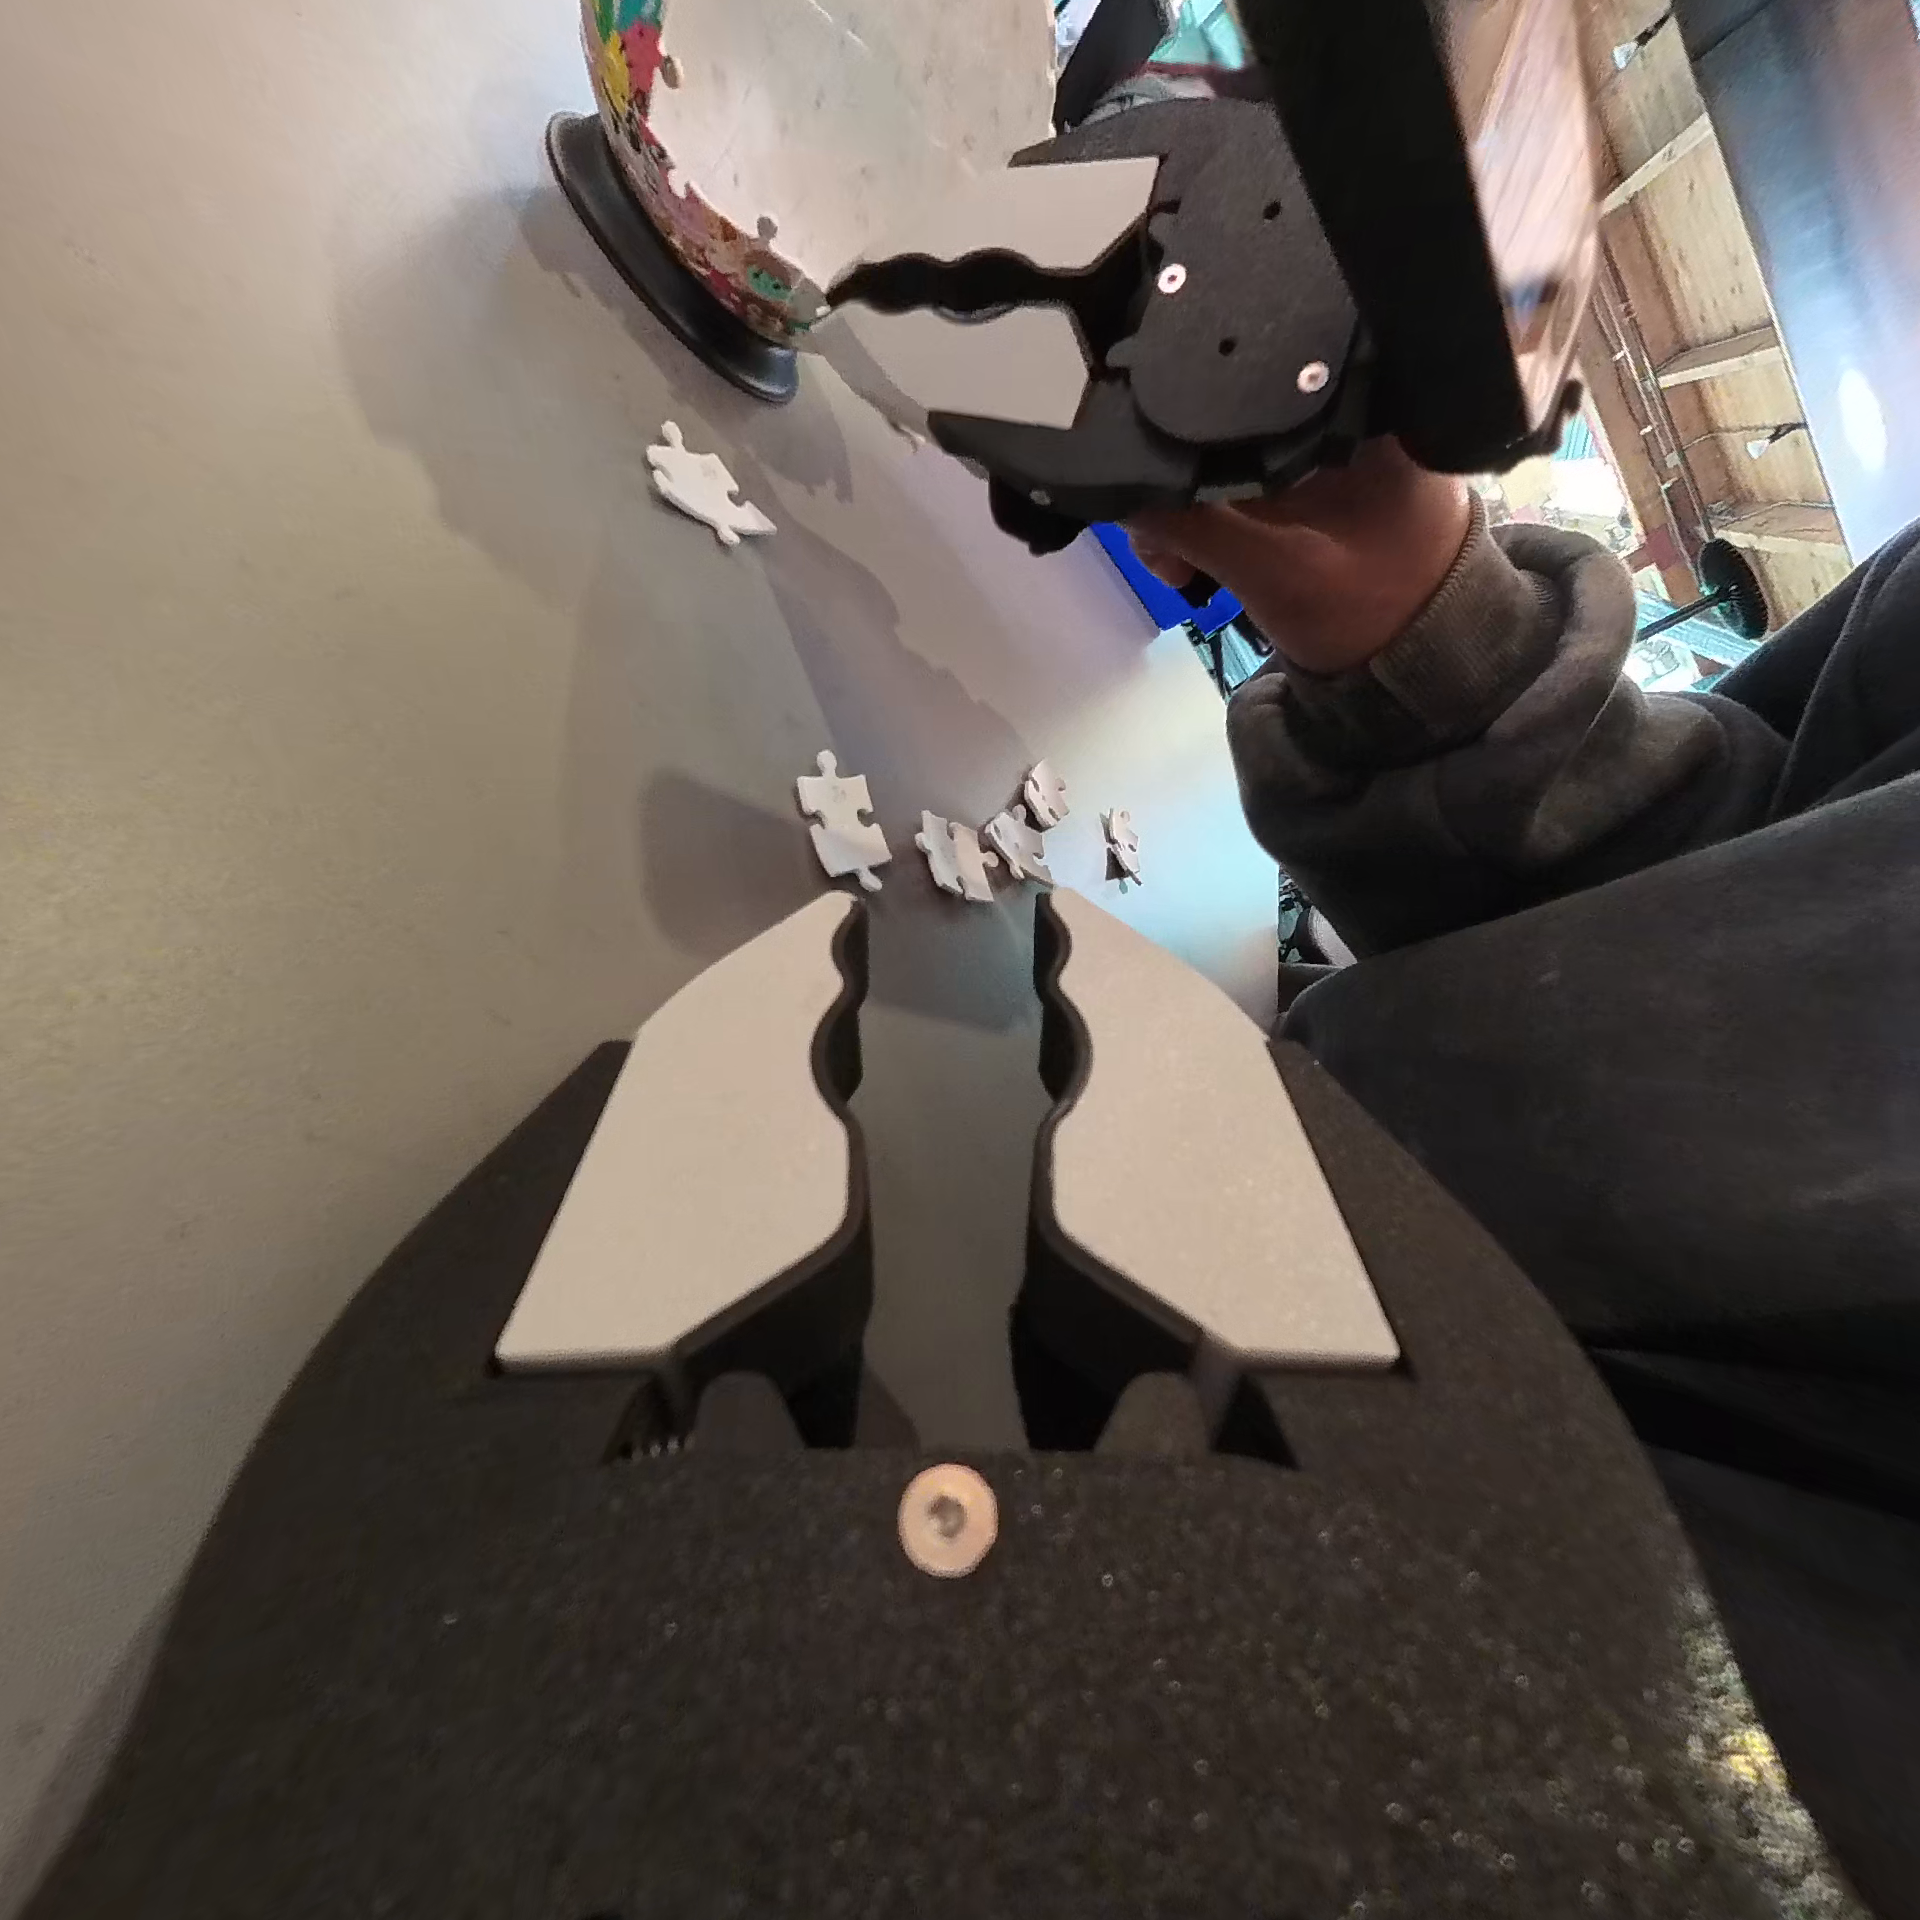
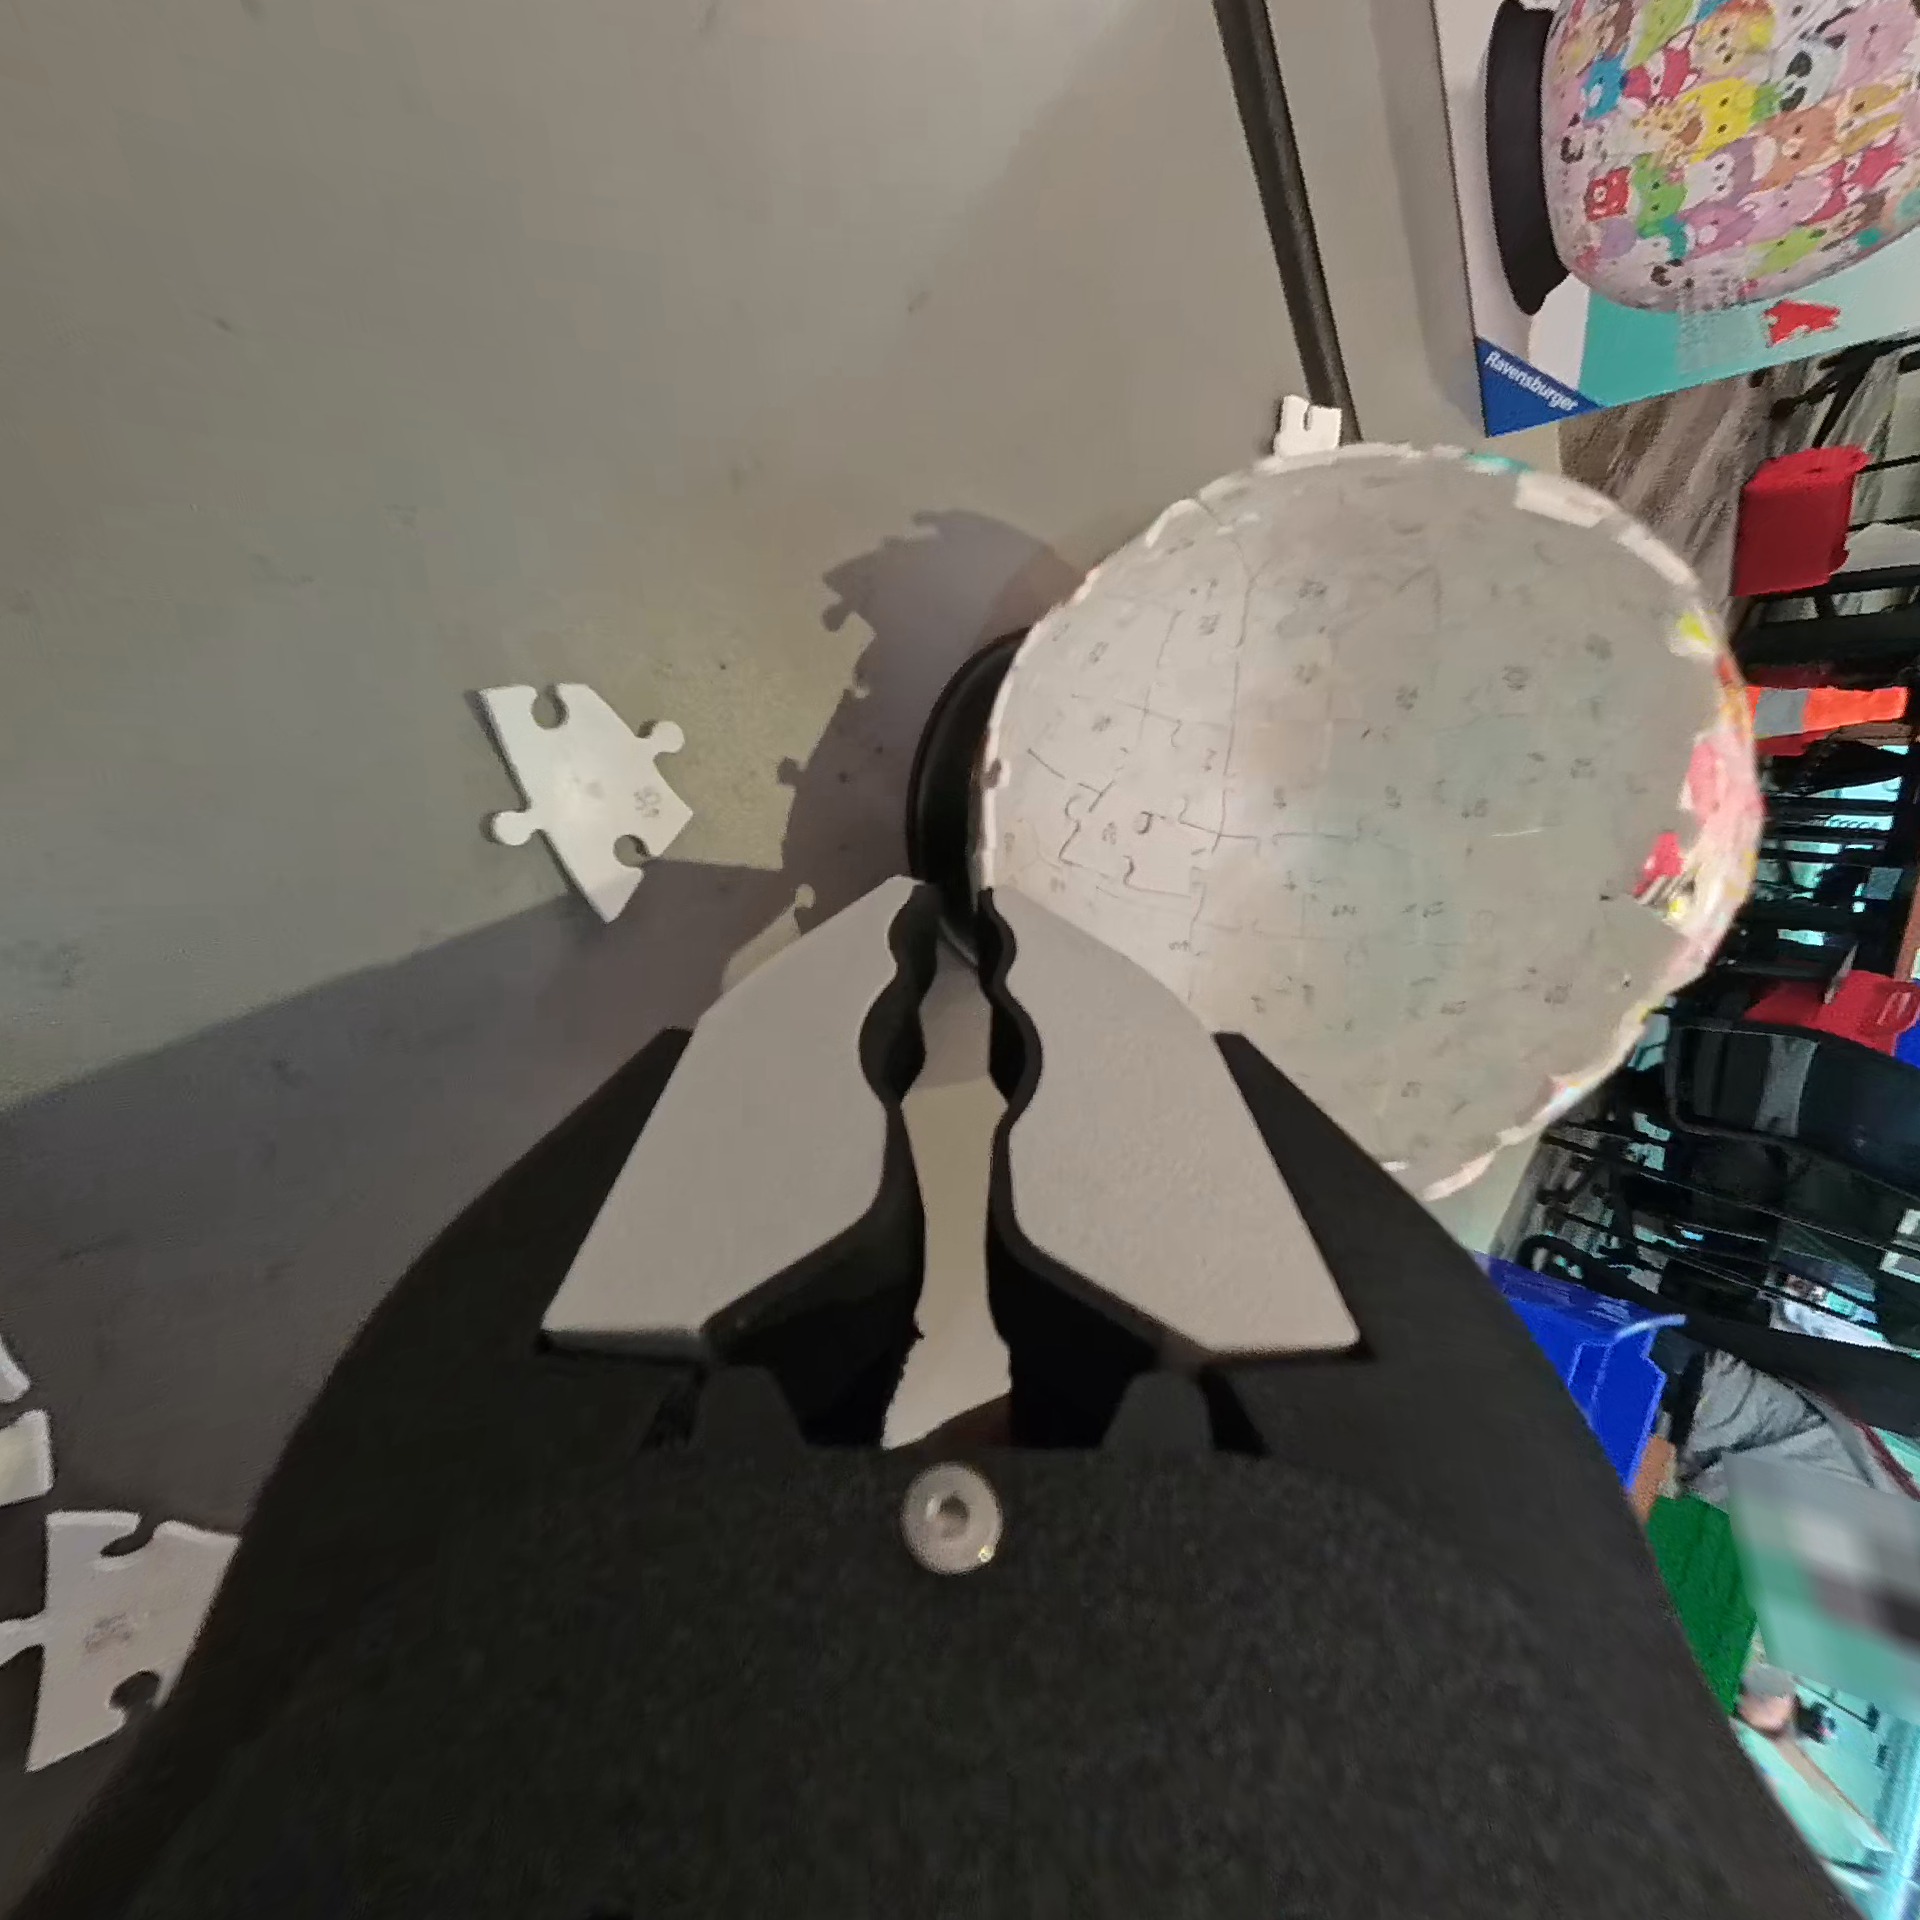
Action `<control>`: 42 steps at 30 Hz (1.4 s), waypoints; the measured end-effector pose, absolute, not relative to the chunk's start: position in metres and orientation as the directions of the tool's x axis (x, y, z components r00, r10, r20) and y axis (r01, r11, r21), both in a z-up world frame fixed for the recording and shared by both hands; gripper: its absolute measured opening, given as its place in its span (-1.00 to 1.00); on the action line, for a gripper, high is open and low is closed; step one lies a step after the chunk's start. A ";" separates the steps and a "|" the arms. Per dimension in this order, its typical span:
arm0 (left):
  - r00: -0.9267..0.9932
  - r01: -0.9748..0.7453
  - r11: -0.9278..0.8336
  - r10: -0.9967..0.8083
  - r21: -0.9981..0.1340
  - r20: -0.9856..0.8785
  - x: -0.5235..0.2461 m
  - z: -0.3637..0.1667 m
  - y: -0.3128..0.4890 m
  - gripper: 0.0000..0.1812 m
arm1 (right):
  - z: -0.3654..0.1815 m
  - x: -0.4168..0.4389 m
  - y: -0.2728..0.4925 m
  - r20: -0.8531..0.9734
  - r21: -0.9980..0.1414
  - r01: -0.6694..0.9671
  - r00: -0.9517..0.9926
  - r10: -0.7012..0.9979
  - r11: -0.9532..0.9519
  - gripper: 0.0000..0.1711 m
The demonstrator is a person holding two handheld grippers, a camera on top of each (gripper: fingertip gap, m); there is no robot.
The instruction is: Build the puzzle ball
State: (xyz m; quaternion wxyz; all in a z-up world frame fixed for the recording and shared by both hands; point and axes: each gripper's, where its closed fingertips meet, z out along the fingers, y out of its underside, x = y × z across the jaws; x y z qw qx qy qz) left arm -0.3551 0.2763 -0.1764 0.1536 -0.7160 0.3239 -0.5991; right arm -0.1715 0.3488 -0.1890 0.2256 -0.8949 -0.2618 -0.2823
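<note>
The puzzle ball (image 1: 831, 135) is a part-built shell, white inside and colourful outside, on a black stand (image 1: 665, 270). In the right wrist view the ball (image 2: 1351, 790) fills the right centre, with the stand (image 2: 940, 769) behind it. My right gripper (image 2: 956, 902) has its tips at the ball's rim by the stand. Its jaws are closed to a narrow slit and I see nothing held. It also shows in the left wrist view (image 1: 834, 303). My left gripper (image 1: 951, 914) is open and empty, low over the table, just short of a row of loose white pieces (image 1: 847, 821).
One loose piece (image 1: 707, 483) lies near the stand, also in the right wrist view (image 2: 587, 795). More pieces (image 2: 83, 1621) lie at the lower left. The puzzle box (image 2: 1662, 208) stands behind the ball. A person's hand (image 1: 1309, 582) and sleeve hold the right gripper. A blue bin (image 2: 1579, 1351) is off the table. Across from one pair of fingers to the other is roughly 20 centimetres.
</note>
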 end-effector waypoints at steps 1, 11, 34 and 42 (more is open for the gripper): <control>0.073 -0.280 -0.743 -0.648 -0.608 0.758 -0.355 -0.177 0.276 -0.67 | -0.190 -0.172 0.348 0.625 -0.250 0.598 0.700 0.345 -0.762 -0.91; 0.072 -0.281 -0.742 -0.649 -0.609 0.758 -0.355 -0.177 0.276 -0.67 | -0.201 -0.164 0.349 0.628 -0.219 0.585 0.697 0.346 -0.780 -0.89; 0.069 -0.286 -0.740 -0.650 -0.609 0.757 -0.354 -0.177 0.275 -0.67 | -0.207 -0.152 0.339 0.629 -0.172 0.630 0.662 0.408 -0.757 -0.46; 0.053 -0.240 -0.637 -0.762 -0.732 0.646 -0.353 -0.162 0.278 -0.65 | -0.183 -0.171 0.313 0.522 -0.438 0.593 0.780 0.346 -0.676 -0.43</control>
